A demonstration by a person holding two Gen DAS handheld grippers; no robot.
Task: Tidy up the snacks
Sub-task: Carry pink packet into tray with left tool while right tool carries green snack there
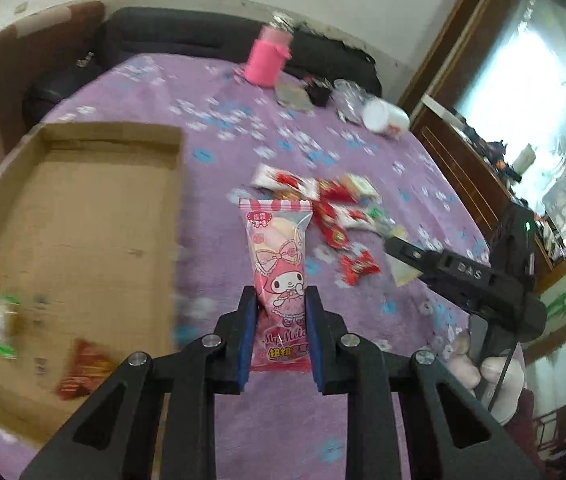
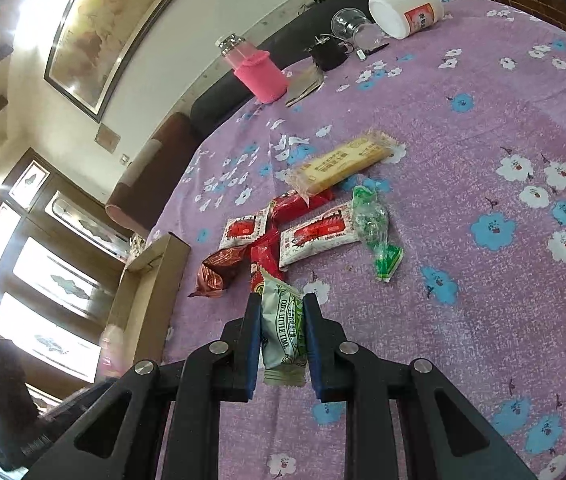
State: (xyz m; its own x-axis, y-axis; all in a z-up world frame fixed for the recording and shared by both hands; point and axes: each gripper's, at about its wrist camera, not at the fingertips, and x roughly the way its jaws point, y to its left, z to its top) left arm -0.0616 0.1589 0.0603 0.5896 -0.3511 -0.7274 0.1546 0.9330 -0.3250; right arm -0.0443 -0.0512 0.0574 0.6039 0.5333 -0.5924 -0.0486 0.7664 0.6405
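Observation:
My left gripper point(image 1: 280, 294) is shut on a pink My Melody snack pack point(image 1: 279, 264), held above the purple tablecloth just right of the cardboard box point(image 1: 83, 216). The box holds a green-white pack point(image 1: 3, 324) and a red pack point(image 1: 83, 368). My right gripper point(image 2: 281, 302) is shut on a green-white snack pack point(image 2: 283, 336), near a pile of red and white packs point(image 2: 275, 236), a green candy bag point(image 2: 371, 228) and a long yellow biscuit pack point(image 2: 343, 166). The right gripper also shows in the left wrist view point(image 1: 393, 242), by the snack pile point(image 1: 331, 208).
A pink bottle point(image 2: 257, 72), a white jar on its side point(image 2: 405, 8), a clear cup point(image 2: 349, 24) and a small black object point(image 2: 327, 54) stand at the table's far side. A dark sofa point(image 1: 187, 36) lies behind the table. The box edge point(image 2: 151, 276) shows left.

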